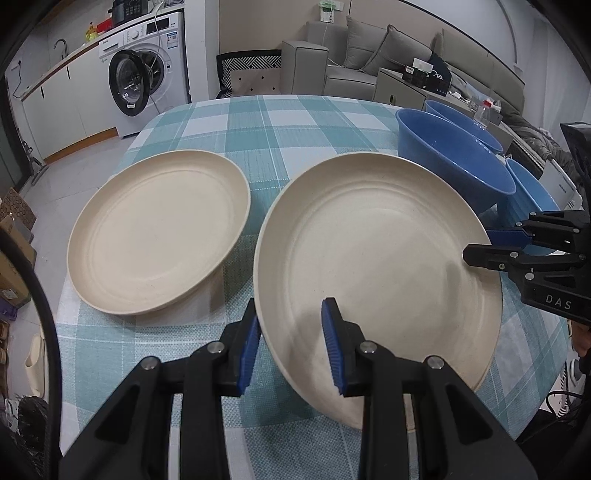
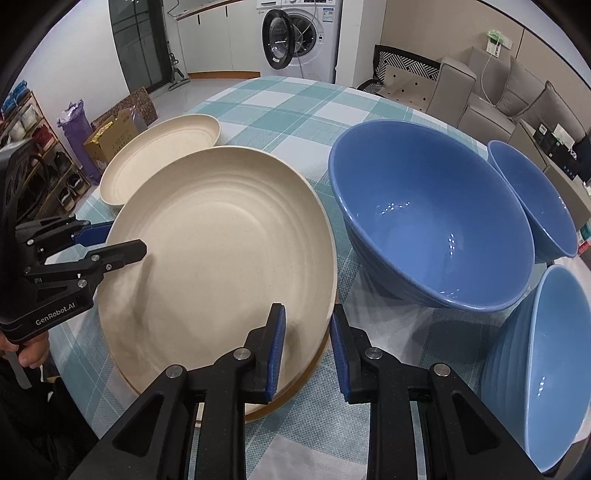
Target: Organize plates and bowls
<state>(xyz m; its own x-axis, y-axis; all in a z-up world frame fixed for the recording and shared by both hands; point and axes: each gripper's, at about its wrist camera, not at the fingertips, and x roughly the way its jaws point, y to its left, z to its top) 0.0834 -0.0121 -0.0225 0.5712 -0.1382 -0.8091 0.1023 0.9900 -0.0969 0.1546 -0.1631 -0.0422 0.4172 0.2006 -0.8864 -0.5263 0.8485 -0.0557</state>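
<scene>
I'm pinching the near cream plate (image 1: 373, 258) by opposite rims — left hand-held gripper (image 1: 291, 343), right hand-held gripper (image 2: 306, 343) — tilted off the checked surface (image 1: 258, 122). Uneven pull and it slips, clipping the big blue bowl (image 2: 432, 221) just beside it.

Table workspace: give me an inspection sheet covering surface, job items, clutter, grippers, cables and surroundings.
Surface: round table under a teal check cloth.
Job's things: two cream plates, near plate and far plate; three blue bowls upright beside them.
Clutter: nothing seen on the table.
Grippers: left gripper closed on the near plate's rim; right gripper astride the opposite rim, pad contact unclear.
Cables: white lead hanging over the front of the washing machine.
Surroundings: grey sofa, shoe rack, cardboard boxes.
</scene>
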